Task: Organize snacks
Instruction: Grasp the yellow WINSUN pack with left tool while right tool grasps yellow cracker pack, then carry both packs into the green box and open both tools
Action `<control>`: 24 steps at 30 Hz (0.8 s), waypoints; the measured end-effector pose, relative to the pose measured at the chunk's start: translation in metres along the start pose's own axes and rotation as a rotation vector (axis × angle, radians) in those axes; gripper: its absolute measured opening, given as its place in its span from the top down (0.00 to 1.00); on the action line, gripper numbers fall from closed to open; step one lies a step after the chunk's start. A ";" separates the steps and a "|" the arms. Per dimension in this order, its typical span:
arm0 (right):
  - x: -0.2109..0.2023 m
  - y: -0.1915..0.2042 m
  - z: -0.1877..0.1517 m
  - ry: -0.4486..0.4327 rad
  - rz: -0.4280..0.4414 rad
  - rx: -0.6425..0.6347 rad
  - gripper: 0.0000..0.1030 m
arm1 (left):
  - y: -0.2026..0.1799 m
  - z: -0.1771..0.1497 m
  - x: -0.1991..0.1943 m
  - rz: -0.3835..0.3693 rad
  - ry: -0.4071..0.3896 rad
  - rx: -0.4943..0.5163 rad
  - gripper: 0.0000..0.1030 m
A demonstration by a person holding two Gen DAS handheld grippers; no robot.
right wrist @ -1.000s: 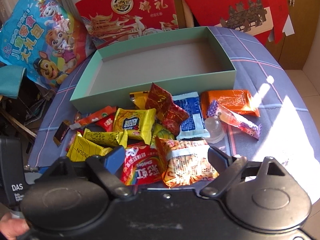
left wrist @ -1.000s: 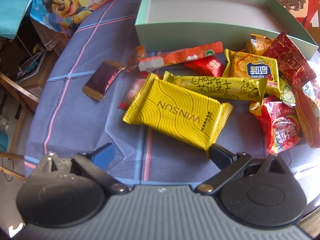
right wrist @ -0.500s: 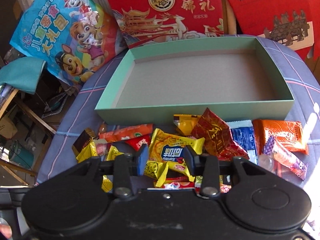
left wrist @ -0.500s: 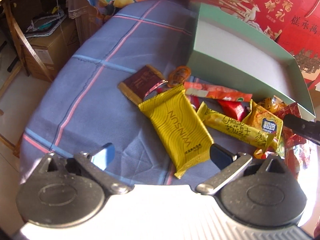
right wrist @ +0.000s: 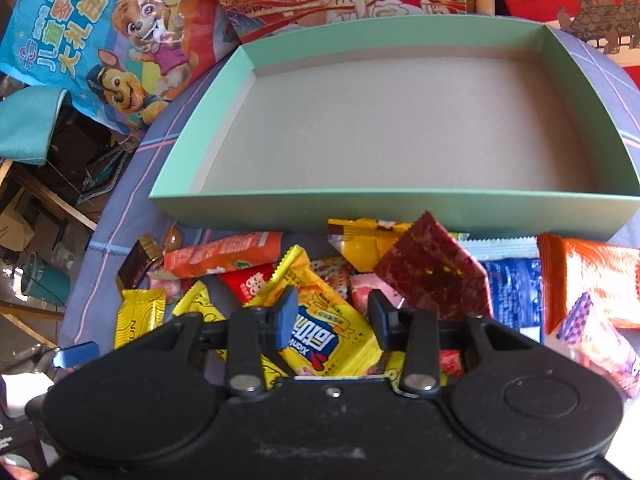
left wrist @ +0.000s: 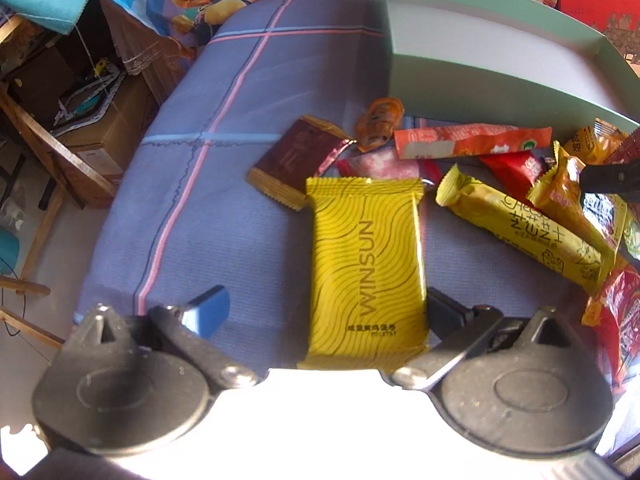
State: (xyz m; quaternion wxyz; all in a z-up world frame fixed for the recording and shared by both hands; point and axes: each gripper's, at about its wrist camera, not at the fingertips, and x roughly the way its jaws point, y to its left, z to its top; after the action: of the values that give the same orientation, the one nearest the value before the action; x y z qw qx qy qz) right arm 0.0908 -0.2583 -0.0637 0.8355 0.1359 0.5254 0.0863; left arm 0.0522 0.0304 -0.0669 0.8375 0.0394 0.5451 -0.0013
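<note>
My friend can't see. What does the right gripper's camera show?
The right gripper is closed on a yellow snack packet in a pile of snacks. Behind the pile sits an empty green box on a blue checked cloth.

The left gripper (left wrist: 324, 312) hangs with jaws spread wide over a yellow Winsun packet (left wrist: 366, 268) lying on the desk (left wrist: 208, 184), near its left edge; a green box (left wrist: 492, 68) sits behind.
</note>
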 end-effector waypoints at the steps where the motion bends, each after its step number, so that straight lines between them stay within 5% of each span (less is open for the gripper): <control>1: 0.001 0.004 -0.005 0.025 0.020 0.005 0.61 | 0.009 -0.002 0.000 -0.007 0.006 -0.012 0.00; 7: 0.001 0.031 -0.027 0.068 0.016 -0.075 0.57 | 0.035 -0.010 -0.001 -0.045 0.022 -0.054 0.01; 11: -0.009 0.045 -0.030 0.037 -0.030 -0.156 0.42 | 0.029 -0.007 -0.009 -0.091 -0.024 0.025 0.10; 14: -0.006 0.054 -0.032 0.055 -0.048 -0.207 0.41 | 0.024 -0.001 -0.008 -0.141 -0.025 0.087 0.25; 15: 0.001 0.058 -0.033 0.064 -0.064 -0.218 0.41 | 0.024 0.000 -0.006 -0.157 -0.016 0.094 0.42; 16: 0.005 0.059 -0.035 0.071 -0.079 -0.224 0.41 | 0.024 0.000 -0.006 -0.159 -0.018 0.100 0.46; 24: 0.023 0.085 -0.044 0.098 -0.137 -0.359 0.42 | 0.031 -0.002 -0.006 -0.174 -0.012 0.095 0.43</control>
State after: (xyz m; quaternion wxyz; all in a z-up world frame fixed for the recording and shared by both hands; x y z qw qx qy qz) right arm 0.0615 -0.1654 -0.0749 0.8236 -0.0557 0.5497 0.1282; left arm 0.0491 0.0612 -0.0599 0.8345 0.0313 0.5409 -0.1002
